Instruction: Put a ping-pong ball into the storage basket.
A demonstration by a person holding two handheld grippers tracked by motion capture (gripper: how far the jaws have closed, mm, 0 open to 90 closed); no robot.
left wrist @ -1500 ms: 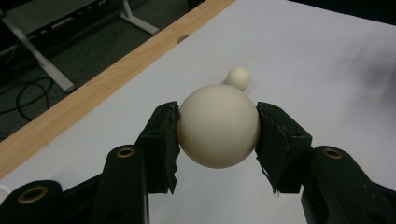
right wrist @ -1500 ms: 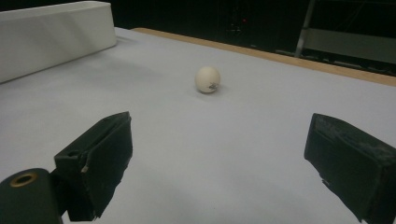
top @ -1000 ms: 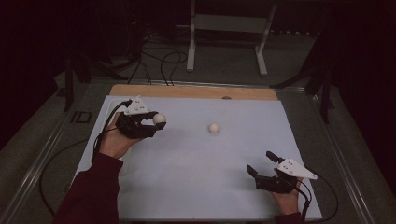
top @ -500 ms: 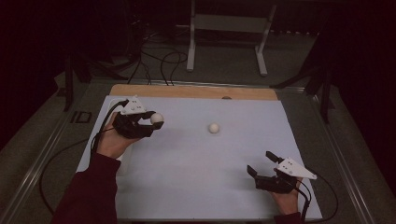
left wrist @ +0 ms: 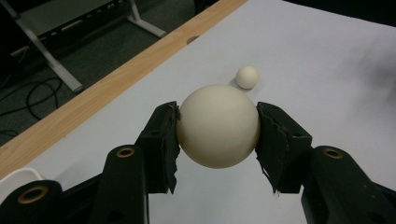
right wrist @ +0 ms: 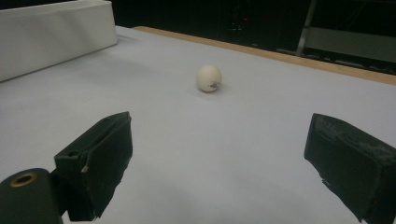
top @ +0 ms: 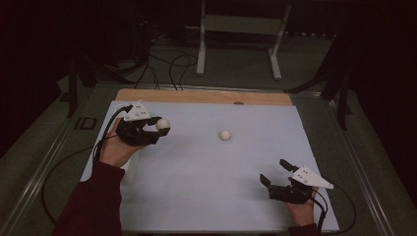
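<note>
Black pads of your left tongs (left wrist: 217,128) are clamped on either side of a cream ball (left wrist: 218,126), which you hold raised off the pale surface (top: 196,167) near its far left corner. Your right tongs (right wrist: 219,158) stand released with nothing between them, low over the near right part of the surface, and they face a second ball (right wrist: 208,78) that lies by itself on the sheet toward the middle, well apart from both hands. Beyond it, a bare wooden strip (top: 206,97) edges the far side, and a white box wall (right wrist: 56,37) shows at the upper left of the right gripper view.
</note>
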